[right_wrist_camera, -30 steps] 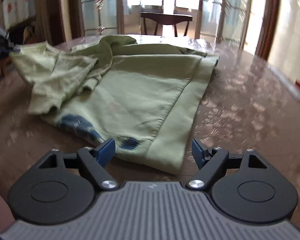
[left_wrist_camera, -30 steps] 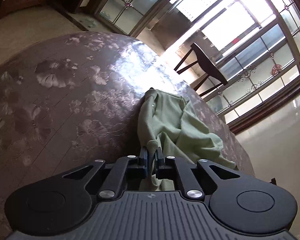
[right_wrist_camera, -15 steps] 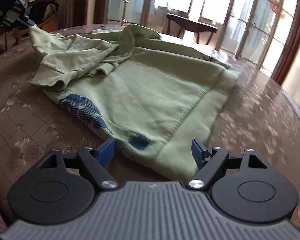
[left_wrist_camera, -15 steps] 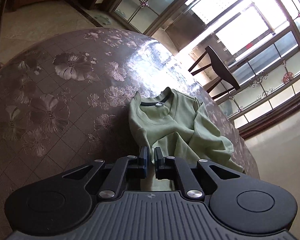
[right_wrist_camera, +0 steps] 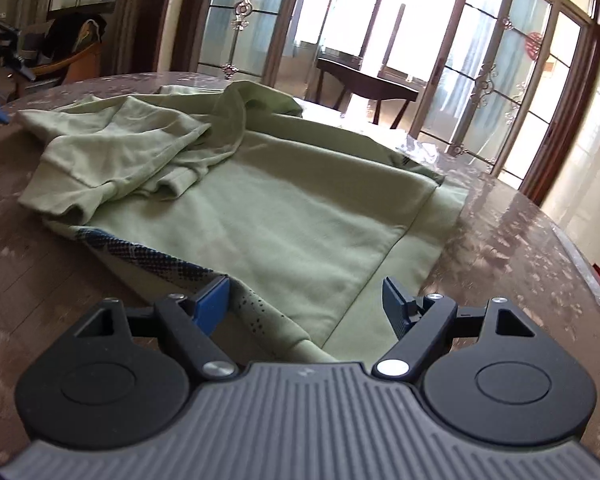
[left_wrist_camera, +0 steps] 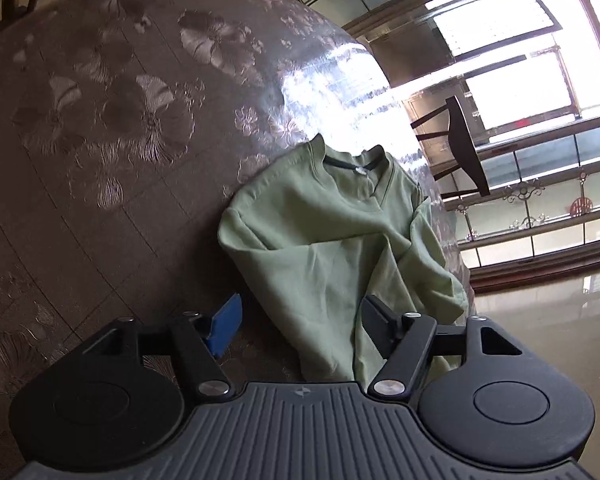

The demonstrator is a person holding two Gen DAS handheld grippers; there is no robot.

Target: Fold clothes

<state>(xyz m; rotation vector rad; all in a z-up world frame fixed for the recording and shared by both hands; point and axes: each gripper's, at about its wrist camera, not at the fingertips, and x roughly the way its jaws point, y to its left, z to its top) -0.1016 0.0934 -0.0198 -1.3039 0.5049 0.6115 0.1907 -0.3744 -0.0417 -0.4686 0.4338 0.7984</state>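
A pale green sweatshirt [left_wrist_camera: 332, 248] lies on a round table [left_wrist_camera: 100, 128] with a brown flowered cover. Its collar faces away in the left wrist view, and a sleeve is folded over the body. My left gripper [left_wrist_camera: 300, 320] is open, with the sleeve end lying loose between its jaws. In the right wrist view the sweatshirt [right_wrist_camera: 280, 216] lies spread out, with a dark blue dotted print along its near edge. My right gripper [right_wrist_camera: 304, 300] is open over that near hem edge, holding nothing.
A dark wooden chair [right_wrist_camera: 364, 80] stands beyond the table by tall glass doors. The table edge [right_wrist_camera: 560, 240] curves off to the right, with shiny floor past it. A brown chair with dark clothes [right_wrist_camera: 72, 52] stands at the far left.
My left gripper has opened and let go of the sleeve, which now lies on the sweatshirt. My right gripper has moved closer to the hem edge, still open.
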